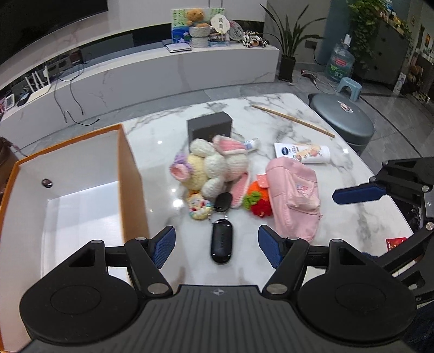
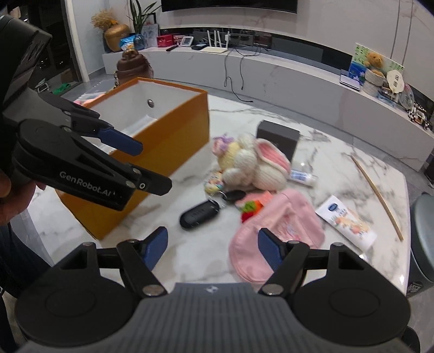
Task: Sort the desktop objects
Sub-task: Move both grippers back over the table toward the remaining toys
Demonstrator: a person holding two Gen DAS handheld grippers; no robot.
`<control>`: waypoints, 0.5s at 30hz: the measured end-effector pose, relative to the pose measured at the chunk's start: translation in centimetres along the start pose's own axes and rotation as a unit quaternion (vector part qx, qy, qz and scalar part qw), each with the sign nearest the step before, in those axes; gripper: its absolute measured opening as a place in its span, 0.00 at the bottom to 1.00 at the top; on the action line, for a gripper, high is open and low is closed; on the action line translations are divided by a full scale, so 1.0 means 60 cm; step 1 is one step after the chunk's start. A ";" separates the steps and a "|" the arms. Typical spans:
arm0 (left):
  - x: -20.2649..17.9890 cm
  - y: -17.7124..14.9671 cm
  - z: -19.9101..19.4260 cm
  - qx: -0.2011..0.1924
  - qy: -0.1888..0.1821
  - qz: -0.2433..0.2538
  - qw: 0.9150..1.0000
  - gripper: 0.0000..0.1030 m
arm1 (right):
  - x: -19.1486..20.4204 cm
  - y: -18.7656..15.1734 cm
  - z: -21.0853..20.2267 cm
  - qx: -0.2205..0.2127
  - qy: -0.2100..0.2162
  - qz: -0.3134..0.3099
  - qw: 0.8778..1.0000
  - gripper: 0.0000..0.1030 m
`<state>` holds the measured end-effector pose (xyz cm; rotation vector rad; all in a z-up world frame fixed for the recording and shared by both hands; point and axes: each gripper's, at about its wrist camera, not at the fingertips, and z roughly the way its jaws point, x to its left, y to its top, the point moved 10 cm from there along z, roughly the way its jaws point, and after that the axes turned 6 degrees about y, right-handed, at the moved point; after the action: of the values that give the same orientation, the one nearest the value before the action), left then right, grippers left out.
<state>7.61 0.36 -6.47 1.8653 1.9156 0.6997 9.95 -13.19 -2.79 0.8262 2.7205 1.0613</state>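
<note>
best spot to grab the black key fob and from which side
Grip the black key fob across its narrow middle, coming from above with the open left tongs. It lies flat and long, pointing away, its ring end tangled with the other keychains.

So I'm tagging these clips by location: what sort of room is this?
Most likely a home living room. A marble coffee table stands before a long low TV console bearing routers, with a teddy bear, potted plant and water jug nearby.
</note>
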 end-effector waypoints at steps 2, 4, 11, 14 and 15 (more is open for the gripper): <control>-0.010 -0.001 0.006 0.003 -0.001 0.004 1.000 0.77 | -0.014 -0.007 0.004 0.003 -0.018 -0.001 1.000 0.73; -0.020 -0.002 0.011 0.006 -0.003 0.005 1.000 0.77 | -0.031 -0.014 0.013 0.004 -0.029 0.009 1.000 0.73; -0.031 -0.012 0.026 0.016 -0.001 0.010 1.000 0.78 | -0.068 -0.034 0.053 0.015 -0.048 0.031 0.998 0.73; -0.026 -0.019 0.036 0.025 0.004 0.008 1.000 0.78 | -0.068 -0.040 0.071 0.023 -0.051 0.018 0.998 0.73; -0.024 -0.021 0.041 0.028 0.007 0.008 1.000 0.78 | -0.066 -0.041 0.077 0.026 -0.054 0.010 0.998 0.73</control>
<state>8.09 -0.88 -9.29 1.9166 1.9506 0.6720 13.53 -14.00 -8.25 0.8922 2.6663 0.9251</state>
